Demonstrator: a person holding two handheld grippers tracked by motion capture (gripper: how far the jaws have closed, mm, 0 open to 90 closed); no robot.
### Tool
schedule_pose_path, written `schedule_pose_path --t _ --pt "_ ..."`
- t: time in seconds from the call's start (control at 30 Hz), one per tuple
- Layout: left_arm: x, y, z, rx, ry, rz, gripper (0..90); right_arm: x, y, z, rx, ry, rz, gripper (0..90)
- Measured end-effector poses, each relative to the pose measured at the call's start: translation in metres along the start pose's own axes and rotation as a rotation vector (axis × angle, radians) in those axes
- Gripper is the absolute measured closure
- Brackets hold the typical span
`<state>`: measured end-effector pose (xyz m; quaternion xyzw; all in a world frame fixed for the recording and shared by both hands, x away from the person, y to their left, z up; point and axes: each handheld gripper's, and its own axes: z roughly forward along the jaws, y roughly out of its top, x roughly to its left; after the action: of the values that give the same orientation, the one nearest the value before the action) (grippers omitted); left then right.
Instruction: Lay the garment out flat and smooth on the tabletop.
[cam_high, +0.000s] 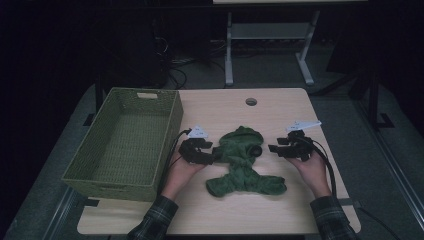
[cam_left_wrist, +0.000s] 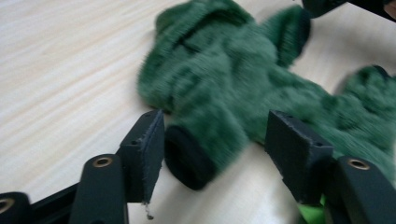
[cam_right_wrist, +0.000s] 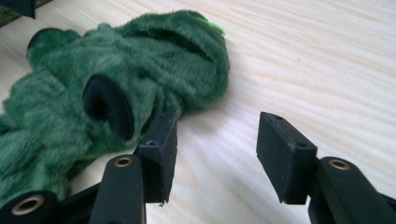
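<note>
Beside the green garment (cam_high: 242, 162), the wicker basket (cam_high: 172, 122) holds nothing; both grippers' jaws open, gripping nothing.

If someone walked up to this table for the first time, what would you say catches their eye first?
Most likely the fuzzy green garment, spread out in the middle of the pale wooden table with its dark-cuffed sleeves pointing outward. The left gripper and the right gripper sit at either side of it, each with jaws open by a sleeve cuff. A woven green basket stands at the table's left side.
</note>
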<state>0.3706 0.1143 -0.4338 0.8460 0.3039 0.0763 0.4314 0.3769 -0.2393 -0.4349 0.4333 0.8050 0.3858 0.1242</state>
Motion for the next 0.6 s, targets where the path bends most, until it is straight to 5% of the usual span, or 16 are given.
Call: schedule_pose_path --t 0.6 --pt "-0.048 -0.042 -0.031 0.07 -0.021 0.122 14.1 0.028 -0.025 -0.035 -0.035 0.001 -0.015 39.2"
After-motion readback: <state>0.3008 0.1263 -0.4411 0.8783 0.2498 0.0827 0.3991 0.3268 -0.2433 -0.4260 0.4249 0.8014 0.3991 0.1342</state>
